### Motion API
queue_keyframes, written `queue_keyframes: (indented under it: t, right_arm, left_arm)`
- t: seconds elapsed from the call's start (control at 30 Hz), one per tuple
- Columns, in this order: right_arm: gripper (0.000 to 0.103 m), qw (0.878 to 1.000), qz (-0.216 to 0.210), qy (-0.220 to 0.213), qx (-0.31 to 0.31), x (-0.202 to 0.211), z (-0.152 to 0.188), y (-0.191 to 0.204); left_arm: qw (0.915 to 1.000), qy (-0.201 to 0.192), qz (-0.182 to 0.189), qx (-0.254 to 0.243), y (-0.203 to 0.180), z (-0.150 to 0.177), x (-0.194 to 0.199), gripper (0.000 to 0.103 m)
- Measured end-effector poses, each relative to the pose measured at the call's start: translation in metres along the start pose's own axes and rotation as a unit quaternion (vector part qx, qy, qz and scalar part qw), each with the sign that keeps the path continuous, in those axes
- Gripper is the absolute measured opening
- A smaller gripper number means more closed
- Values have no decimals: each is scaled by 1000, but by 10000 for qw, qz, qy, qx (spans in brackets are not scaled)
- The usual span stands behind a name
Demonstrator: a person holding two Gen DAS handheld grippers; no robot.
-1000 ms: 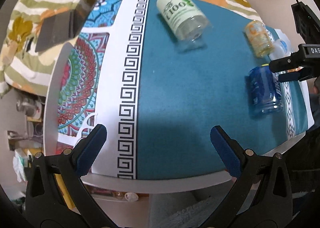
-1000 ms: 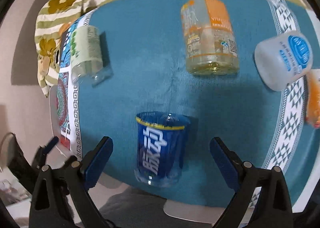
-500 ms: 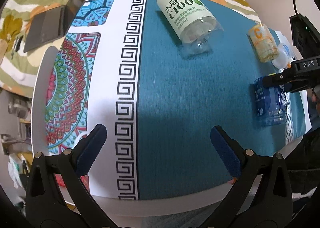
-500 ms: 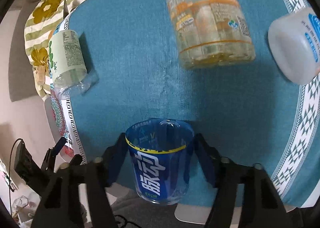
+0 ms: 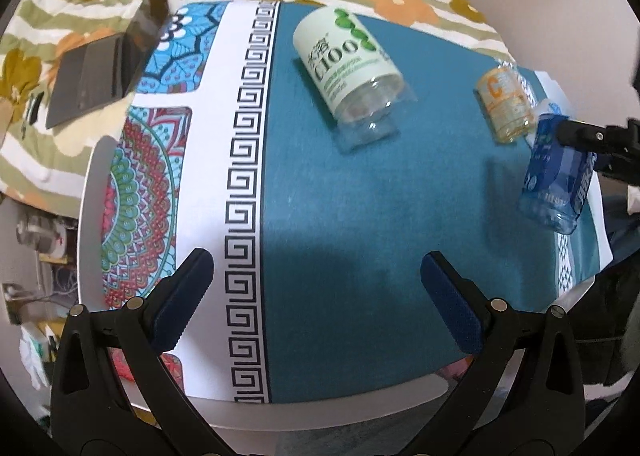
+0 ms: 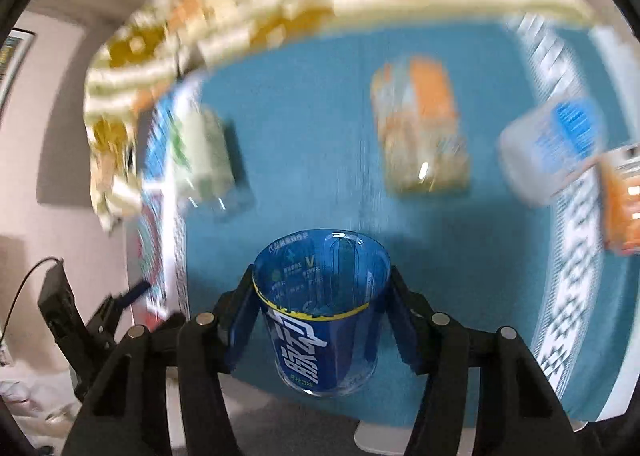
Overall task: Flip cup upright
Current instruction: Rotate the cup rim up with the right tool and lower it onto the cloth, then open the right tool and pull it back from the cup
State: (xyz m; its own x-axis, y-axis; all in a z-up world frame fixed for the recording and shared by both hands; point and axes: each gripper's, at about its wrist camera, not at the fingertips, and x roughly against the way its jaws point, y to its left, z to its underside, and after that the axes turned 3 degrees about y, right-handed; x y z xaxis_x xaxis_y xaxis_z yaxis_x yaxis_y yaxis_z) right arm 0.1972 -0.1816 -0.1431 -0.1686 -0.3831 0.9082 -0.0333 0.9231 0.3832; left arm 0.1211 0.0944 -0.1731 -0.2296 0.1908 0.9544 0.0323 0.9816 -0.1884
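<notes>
Blue cup (image 6: 322,312) now lifted and tilting off the cloth (image 5: 360,183), pinched between the right gripper (image 6: 320,316) jaws — flip under way; left gripper (image 5: 316,288) spread, idle.

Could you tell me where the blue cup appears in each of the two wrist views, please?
Left wrist view: blue cup at the far right edge, tilted, held by the right tool.
Right wrist view: bottom centre, clamped between the fingers.
Shared landmark: the green-labelled bottle lying on the teal cloth.
</notes>
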Motion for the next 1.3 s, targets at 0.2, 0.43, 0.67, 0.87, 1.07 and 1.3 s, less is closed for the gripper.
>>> queue_keyframes:
  t: [0.2,0.43,0.67,0.87,1.07,1.3]
  right_arm:
    - [55,9799,369,-1952,-184,6,40,7]
    - [55,9515,1094,-2867,225,-25,49,18]
    - [55,9450,1309,-2966,439,-36,65,20]
    - [55,9491,1446,-2725,641,-39,80,23]
    - [55,9503,1520,-2598,799,-41,84,23]
    - [55,9584,1432,-2335,798,-47,82,16]
  left_arm:
    - [9999,-167,-32,32,-2,-2,5,103]
    - [9993,-272,-273,-24,1,4,3,103]
    - [9995,-165,-260,21,6,16,-3,103]
    - [9999,-106,-86,-57,-1,21,-7,103]
    - [10000,-39,4,-68,-7,22,-15,103]
    - [10000,-58,24,20,-16,24,-17,103]
